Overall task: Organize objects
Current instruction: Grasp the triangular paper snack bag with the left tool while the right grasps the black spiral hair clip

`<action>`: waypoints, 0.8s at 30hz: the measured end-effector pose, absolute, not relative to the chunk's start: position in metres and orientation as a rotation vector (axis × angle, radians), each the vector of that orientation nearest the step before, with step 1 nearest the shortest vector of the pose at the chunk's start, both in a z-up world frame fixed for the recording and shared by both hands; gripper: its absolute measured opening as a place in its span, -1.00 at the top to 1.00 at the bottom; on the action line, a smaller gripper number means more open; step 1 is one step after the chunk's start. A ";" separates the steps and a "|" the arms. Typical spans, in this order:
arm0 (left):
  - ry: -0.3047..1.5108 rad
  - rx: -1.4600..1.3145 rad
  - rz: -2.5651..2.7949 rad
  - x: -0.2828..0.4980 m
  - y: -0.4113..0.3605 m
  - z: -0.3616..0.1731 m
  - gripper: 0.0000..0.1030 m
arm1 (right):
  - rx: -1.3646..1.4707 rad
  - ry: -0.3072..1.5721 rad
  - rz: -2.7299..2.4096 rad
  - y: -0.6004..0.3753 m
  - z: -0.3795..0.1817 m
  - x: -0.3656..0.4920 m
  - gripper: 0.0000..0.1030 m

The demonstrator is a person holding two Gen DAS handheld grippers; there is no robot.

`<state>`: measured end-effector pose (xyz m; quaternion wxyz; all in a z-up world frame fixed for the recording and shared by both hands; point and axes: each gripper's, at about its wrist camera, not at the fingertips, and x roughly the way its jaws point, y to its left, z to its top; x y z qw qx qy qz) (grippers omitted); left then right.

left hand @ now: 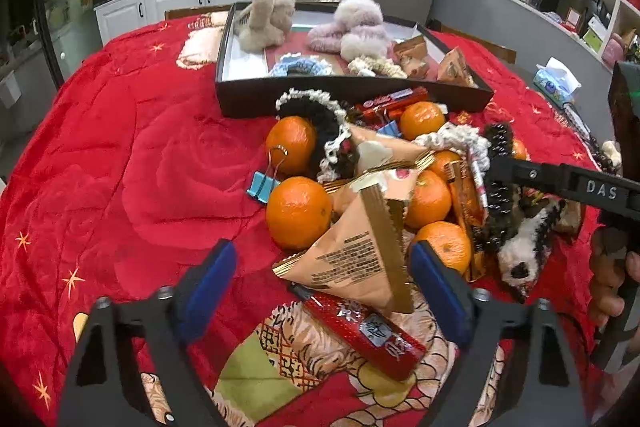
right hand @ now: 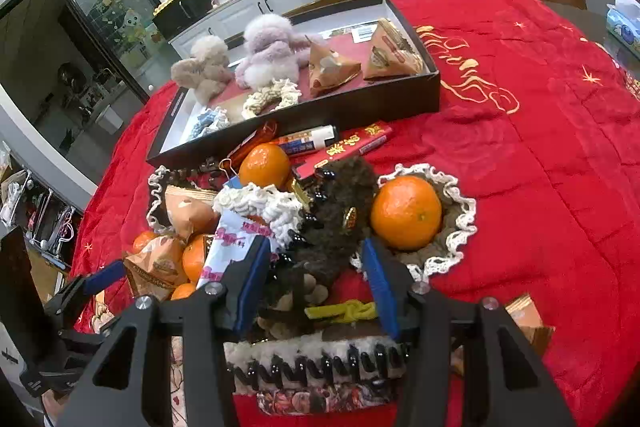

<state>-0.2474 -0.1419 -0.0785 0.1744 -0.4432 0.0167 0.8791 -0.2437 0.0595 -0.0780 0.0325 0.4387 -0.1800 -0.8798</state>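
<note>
Your left gripper (left hand: pixel 322 277) straddles the tan snack packet (left hand: pixel 356 259), pads apart — your right gripper (right hand: pixel 316 275) likewise around the dark furry scrunchie (right hand: pixel 332 223), not pinching.

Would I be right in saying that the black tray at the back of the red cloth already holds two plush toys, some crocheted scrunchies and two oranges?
Not quite: the black tray holds two plush toys, scrunchies and two triangular snack packets, not oranges. The right wrist view shows the oranges still lie in the pile on the red cloth.
</note>
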 end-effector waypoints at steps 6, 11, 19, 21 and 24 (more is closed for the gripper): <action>0.097 -1.274 2.478 -0.248 -0.135 -0.085 -0.35 | 1.340 -0.546 -2.716 0.058 -0.079 -0.247 0.07; 0.095 -1.271 2.487 -0.246 -0.136 -0.085 -0.15 | 1.336 -0.520 -2.738 0.056 -0.080 -0.250 0.14; 0.053 -1.267 2.492 -0.246 -0.143 -0.083 -0.04 | 1.296 -0.577 -2.739 0.060 -0.085 -0.252 0.25; 0.050 -1.265 2.493 -0.245 -0.144 -0.082 -0.04 | 1.284 -0.625 -2.729 0.064 -0.086 -0.252 0.26; 0.047 -1.261 2.495 -0.243 -0.146 -0.081 -0.04 | 1.274 -0.649 -2.720 0.065 -0.086 -0.251 0.28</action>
